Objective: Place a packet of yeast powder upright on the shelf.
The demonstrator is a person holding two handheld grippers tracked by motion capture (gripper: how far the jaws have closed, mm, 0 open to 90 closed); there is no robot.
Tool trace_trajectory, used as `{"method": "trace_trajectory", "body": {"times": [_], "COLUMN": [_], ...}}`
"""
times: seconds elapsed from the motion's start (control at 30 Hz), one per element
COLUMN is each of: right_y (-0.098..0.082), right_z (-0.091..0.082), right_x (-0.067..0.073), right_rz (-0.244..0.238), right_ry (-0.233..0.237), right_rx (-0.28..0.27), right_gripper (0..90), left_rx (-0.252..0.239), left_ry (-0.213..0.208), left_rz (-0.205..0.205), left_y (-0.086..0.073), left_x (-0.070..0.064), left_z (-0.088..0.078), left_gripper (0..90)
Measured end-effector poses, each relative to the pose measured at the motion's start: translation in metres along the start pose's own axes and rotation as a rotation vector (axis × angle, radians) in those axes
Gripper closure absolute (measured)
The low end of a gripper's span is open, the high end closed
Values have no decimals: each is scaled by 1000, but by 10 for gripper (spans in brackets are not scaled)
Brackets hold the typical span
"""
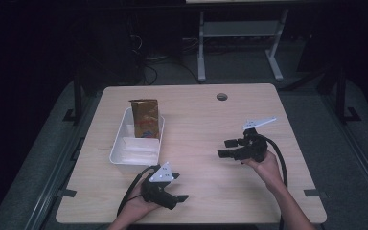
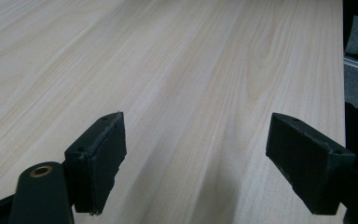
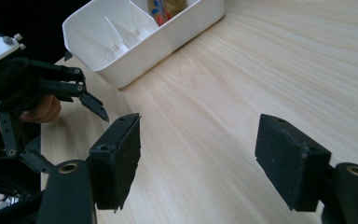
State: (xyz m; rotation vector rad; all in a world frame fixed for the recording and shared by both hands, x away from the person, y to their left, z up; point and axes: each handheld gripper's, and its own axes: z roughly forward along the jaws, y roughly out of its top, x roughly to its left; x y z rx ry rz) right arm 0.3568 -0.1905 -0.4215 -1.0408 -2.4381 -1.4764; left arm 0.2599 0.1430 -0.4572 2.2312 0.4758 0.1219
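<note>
A brown snack bag stands upright in the far end of a white divided tray on the left half of the light wood table. The tray and the bag's lower part lie ahead in the right gripper view. My left gripper rests near the front edge, just in front of the tray, open over bare wood. My right gripper hovers at mid-right, pointing left toward the tray, open with nothing between its jaws. The left gripper also appears at the left of the right gripper view.
A round cable hole sits near the table's far edge. Behind the table stands a metal desk frame on a grey floor. Black cables trail from both grippers toward the front edge.
</note>
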Motion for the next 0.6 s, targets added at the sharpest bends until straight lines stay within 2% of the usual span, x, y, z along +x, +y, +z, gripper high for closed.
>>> {"method": "trace_trajectory", "body": {"times": [0.07, 0.37, 0.43, 0.6], "right_y": [-7, -26, -33, -44], "right_z": [-4, -9, -9, -8], "right_x": [2, 3, 3, 6], "right_rz": [-1, 2, 10, 28], "right_ry": [-14, -13, -3, -9], "right_rx": [-7, -7, -19, -11], "right_gripper": [306, 296, 285, 266], "left_rx": [1, 3, -1, -3], "left_ry": [0, 0, -6, -6], "left_rz": [1, -5, -5, 1], "left_y": [0, 0, 1, 1], "left_x": [0, 0, -1, -2], "left_z": [0, 0, 0, -1], "left_gripper": [196, 196, 196, 196]}}
